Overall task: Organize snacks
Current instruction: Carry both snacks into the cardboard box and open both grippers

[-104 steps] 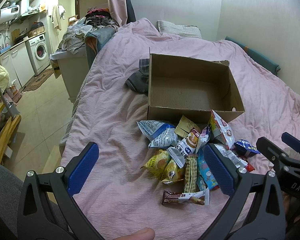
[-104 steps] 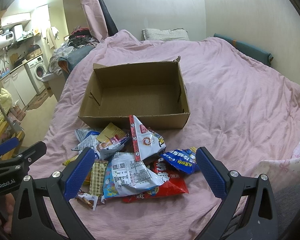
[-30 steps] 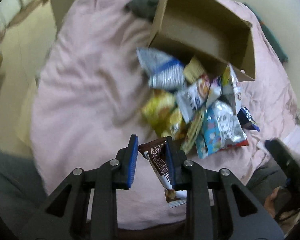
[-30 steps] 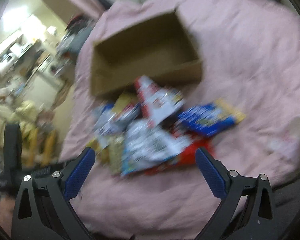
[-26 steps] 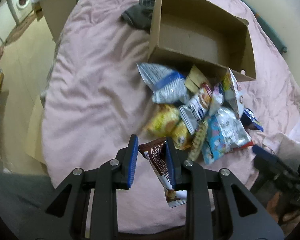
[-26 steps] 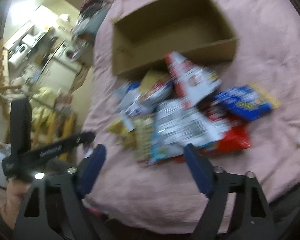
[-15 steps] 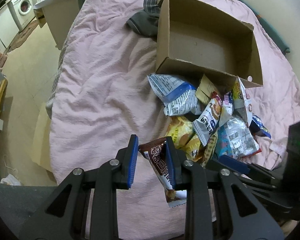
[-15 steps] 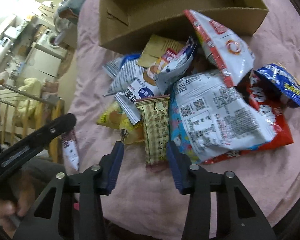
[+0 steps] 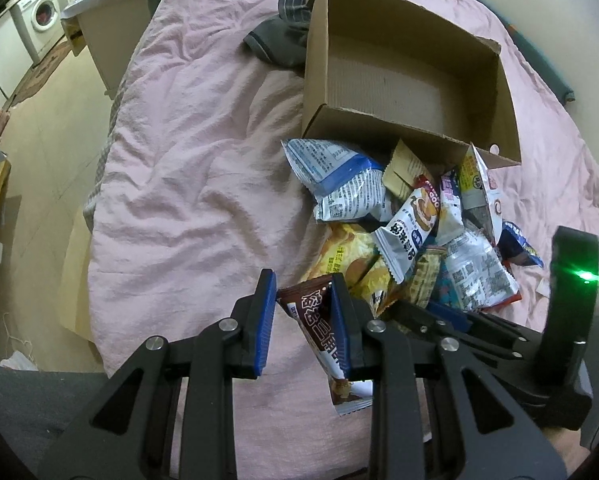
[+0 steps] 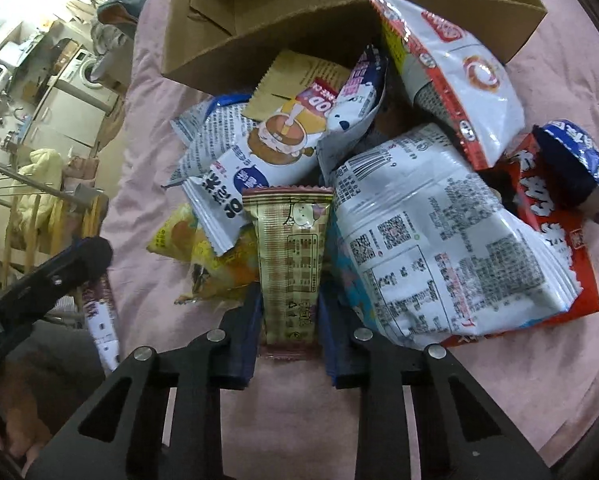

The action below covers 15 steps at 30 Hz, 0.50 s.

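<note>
Box [image 9: 399, 80] empty on pink bed [image 9: 187, 184]; nothing sorted yet. Left gripper [image 9: 303, 316] clamped on brown bar [image 9: 319, 328], lifted clear of pile [image 10: 379, 200]. Right gripper [image 10: 287, 320] jaws closing around checked wafer pack [image 10: 289, 256] at pile's near edge. Rest of pile remains.

We see open pink bed [image 9: 187, 184] left of the snack pile [image 9: 411, 236]; the pile crowds the cardboard box's [image 9: 403, 80] near wall, its top unobstructed.
</note>
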Each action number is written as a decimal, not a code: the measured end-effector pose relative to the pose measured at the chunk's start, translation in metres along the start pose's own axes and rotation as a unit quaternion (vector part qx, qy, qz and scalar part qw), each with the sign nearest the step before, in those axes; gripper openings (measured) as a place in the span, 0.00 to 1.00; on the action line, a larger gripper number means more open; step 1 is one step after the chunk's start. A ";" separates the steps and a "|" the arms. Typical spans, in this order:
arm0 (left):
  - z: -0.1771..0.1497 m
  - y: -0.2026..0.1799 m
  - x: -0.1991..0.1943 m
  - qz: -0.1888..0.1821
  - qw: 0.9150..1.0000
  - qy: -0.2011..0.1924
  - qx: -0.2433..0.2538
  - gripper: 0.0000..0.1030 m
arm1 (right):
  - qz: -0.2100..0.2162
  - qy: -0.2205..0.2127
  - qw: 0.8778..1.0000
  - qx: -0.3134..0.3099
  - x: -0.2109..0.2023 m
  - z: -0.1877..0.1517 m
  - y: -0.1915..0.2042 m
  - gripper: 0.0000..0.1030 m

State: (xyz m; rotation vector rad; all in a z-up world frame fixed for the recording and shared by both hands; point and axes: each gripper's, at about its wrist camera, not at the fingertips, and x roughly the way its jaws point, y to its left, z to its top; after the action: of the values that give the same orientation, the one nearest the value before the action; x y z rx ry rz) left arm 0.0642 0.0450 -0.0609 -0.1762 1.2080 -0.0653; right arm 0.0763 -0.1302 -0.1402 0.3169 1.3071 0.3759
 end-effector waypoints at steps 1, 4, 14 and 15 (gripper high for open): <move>0.000 -0.001 0.000 0.002 1.000 -0.002 0.002 0.22 | 0.005 -0.001 1.000 0.001 -0.004 -0.002 0.000 0.27; -0.001 -0.003 -0.002 0.008 1.000 -0.009 0.006 0.22 | 0.017 -0.008 1.000 0.001 -0.016 -0.009 0.000 0.27; 0.000 -0.012 -0.007 0.028 0.999 -0.034 0.026 0.22 | 0.062 -0.039 0.997 0.000 -0.062 -0.017 -0.003 0.27; 0.002 -0.015 -0.010 0.031 0.998 -0.038 0.029 0.22 | 0.064 -0.043 0.997 -0.002 -0.066 -0.014 -0.003 0.27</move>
State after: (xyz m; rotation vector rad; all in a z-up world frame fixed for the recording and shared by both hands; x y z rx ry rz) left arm 0.0630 0.0323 -0.0490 -0.0904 1.1327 -0.0391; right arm 0.0483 -0.1614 -0.0872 0.4101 1.2054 0.4676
